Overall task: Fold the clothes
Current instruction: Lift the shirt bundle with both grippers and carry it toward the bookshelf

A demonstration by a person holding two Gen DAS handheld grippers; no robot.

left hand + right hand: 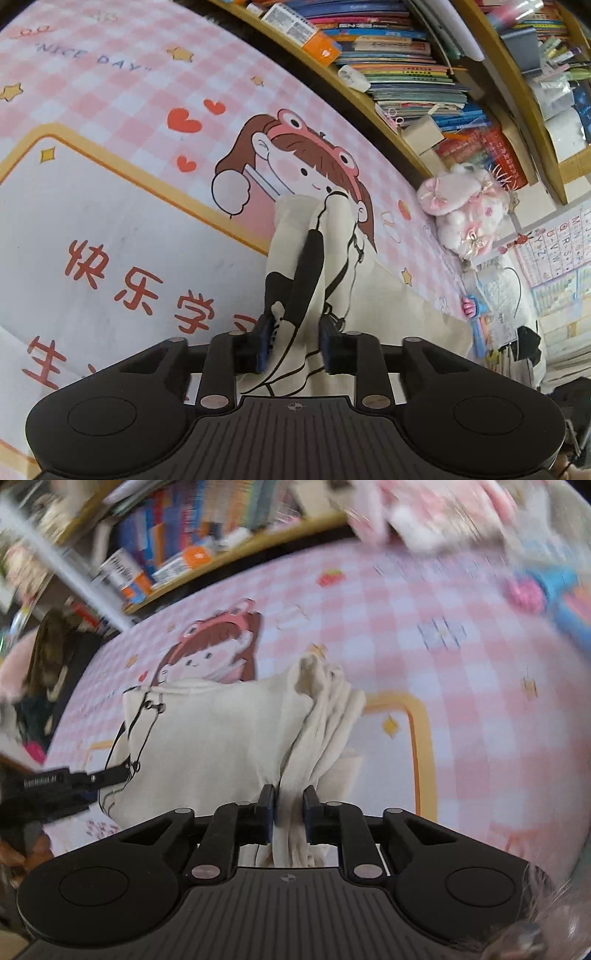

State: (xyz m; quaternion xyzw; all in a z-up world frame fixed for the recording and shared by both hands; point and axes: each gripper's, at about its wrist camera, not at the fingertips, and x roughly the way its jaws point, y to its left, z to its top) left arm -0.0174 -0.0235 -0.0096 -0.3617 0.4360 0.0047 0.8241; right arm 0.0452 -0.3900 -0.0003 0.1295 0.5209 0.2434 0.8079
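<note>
Between both grippers' jaws: bunched cream garment (lifted off mat)

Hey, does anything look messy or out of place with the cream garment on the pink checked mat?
Yes. The cream garment with black line print is bunched into ridges where the right gripper pinches it, not flat. The left gripper clamps another crumpled fold.

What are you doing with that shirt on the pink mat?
A person is folding a cream shirt using two sets of tongs. The left tongs pinch a bunched part with black print, and the right tongs pinch another bunched edge. The shirt is partly lifted off the pink checked mat, so the fold isn't finished. Bookshelves stand behind.
</note>
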